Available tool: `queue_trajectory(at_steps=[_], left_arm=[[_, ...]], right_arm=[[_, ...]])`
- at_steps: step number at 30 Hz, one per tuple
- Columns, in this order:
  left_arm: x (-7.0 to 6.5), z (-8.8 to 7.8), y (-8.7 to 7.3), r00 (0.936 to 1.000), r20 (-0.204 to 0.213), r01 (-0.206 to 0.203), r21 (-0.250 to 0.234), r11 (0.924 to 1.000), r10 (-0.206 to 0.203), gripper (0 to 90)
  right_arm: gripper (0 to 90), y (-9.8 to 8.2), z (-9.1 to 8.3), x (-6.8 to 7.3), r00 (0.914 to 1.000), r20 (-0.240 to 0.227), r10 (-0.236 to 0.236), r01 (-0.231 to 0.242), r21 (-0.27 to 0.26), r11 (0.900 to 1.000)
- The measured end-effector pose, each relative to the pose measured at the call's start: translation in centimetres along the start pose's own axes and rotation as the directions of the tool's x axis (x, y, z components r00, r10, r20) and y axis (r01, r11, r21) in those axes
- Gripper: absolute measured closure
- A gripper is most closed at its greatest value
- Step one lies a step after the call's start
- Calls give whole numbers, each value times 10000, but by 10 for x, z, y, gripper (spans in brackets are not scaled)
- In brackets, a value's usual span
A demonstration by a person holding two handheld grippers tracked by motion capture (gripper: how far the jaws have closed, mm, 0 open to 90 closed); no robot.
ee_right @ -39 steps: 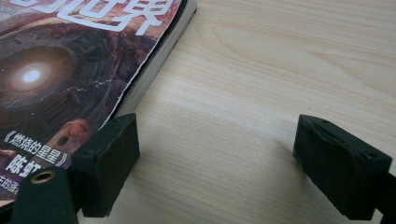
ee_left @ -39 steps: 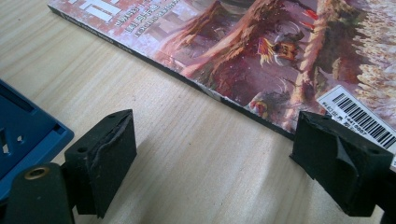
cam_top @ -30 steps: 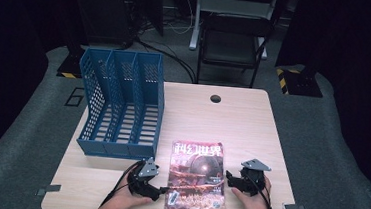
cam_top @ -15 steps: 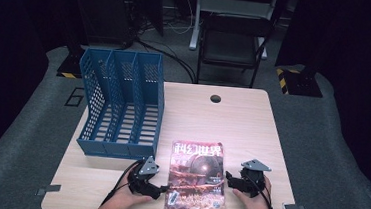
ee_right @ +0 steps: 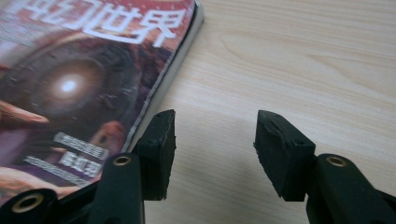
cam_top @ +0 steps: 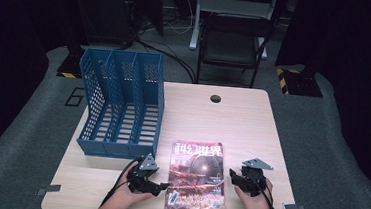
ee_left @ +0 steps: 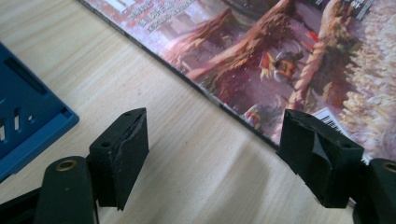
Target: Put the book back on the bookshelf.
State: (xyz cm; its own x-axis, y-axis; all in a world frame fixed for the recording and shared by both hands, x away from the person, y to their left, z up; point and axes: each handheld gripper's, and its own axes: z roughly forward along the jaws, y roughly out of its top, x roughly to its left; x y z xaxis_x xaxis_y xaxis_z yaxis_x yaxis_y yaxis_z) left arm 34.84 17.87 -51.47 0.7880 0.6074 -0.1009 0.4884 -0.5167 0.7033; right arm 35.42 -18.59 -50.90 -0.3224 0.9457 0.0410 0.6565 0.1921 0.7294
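Left gripper [cam_top: 163, 187]: jaws apart, just closing, one over the magazine [cam_top: 197, 177] left edge, nothing pressed.
Right gripper [cam_top: 231, 176]: jaws apart, just closing, on bare wood beside the magazine's right edge.
Table [cam_top: 242, 124]: light wood; blue file rack [cam_top: 121, 104] behind-left.
Room: dark; black chair [cam_top: 234, 43] beyond.
Magazine: flat, reddish cover, white title.

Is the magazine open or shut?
Shut: the magazine lies flat on the table, front cover up.

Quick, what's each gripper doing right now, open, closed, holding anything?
Left gripper: open, closing, jaws astride the magazine edge, not gripping.
Right gripper: open, closing, nothing between the jaws.
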Motion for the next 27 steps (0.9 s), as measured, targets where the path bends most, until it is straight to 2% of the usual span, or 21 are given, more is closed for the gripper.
queue_trajectory(at_steps=[1, 4, 6, 9, 10, 12, 14, 17, 20, 22, 24, 27], left_arm=[[-1, 0, 0, 9999, 0, 152, -90, 9998, -152, 229], [-3, 0, 2, 9993, 263, 259, -199, 9995, -253, 182], [-4, -1, 3, 9994, 274, 208, -162, 9997, -204, 170], [-10, -5, 6, 9984, 567, 72, -228, 9997, -59, 161], [-12, -5, 6, 9982, 591, 56, -261, 9996, -41, 175], [-14, -6, 7, 9977, 654, 200, -371, 9991, -176, 259], [-15, -8, 8, 9978, 645, 140, -318, 9994, -119, 331], [-16, -9, 8, 9961, 848, 270, -393, 9989, -236, 383], [-20, -8, 9, 9953, 919, 342, -411, 9986, -303, 394], [-23, -6, 8, 9972, 714, 260, -451, 9986, -227, 390], [-25, -2, 8, 9972, 690, 309, -360, 9989, -283, 387], [-26, 2, 7, 9984, 555, 130, -108, 9999, -124, 374]], right_arm=[[472, 1, -2, 2, 9998, -89, 191, -192, -77, 9998], [457, 3, -8, 6, 9988, -391, 284, -292, -200, 9994], [453, 3, -12, 10, 9982, -556, 227, -241, -260, 9994], [444, 5, -18, 16, 9966, -813, 149, -183, -414, 9990], [443, 5, -20, 18, 9964, -847, 100, -139, -450, 9989], [440, 6, -22, 20, 9953, -961, 128, -175, -480, 9987], [443, 6, -22, 22, 9951, -988, 4, -61, -577, 9983], [454, 6, -21, 24, 9924, -1229, -9, -58, -543, 9985], [462, 6, -20, 26, 9903, -1384, 88, -153, -460, 9988], [462, 6, -18, 28, 9885, -1510, 111, -175, -413, 9990], [462, 6, -16, 31, 9882, -1527, 95, -150, -351, 9993], [462, 5, -13, 33, 9875, -1574, 24, -67, -265, 9996]])
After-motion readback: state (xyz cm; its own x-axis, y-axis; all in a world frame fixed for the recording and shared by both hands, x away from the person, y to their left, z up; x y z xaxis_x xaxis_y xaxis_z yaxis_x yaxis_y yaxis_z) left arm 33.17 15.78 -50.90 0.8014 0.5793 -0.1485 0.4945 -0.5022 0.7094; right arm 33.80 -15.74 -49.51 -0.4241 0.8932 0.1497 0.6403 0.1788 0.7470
